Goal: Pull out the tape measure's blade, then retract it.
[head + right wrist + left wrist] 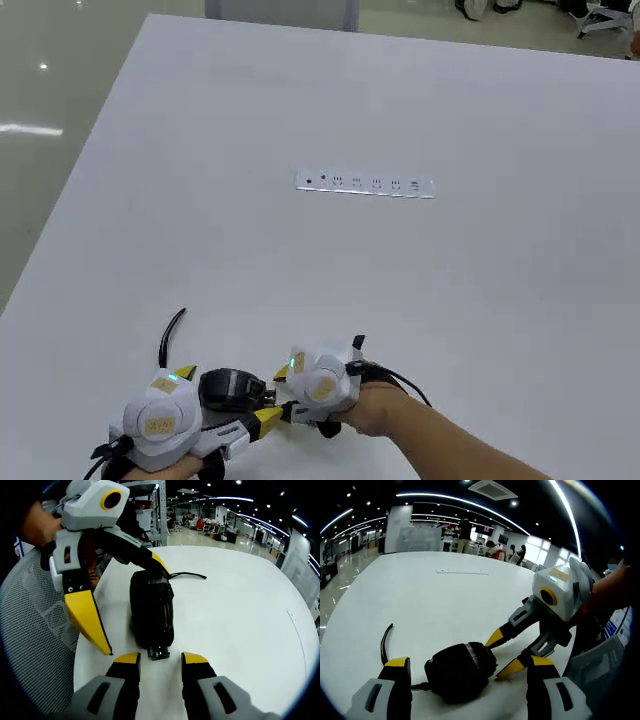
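Observation:
A black tape measure (232, 386) lies on the white table (330, 270) near its front edge, with its thin black strap (170, 337) trailing away. My left gripper (227, 394) is open, one yellow-tipped jaw on each side of the case (460, 672), with gaps on both sides. My right gripper (277, 392) faces the case's end. In the right gripper view the blade's end hook (159, 652) sits just ahead of my open right gripper (160, 659). The blade is inside the case. The right gripper's yellow fingertips (492, 639) reach in beside the case.
A recessed socket strip (365, 184) runs across the middle of the table. A grey mesh chair (35, 630) stands at the table's near edge. Far off, people and shelving fill the room behind (470, 532).

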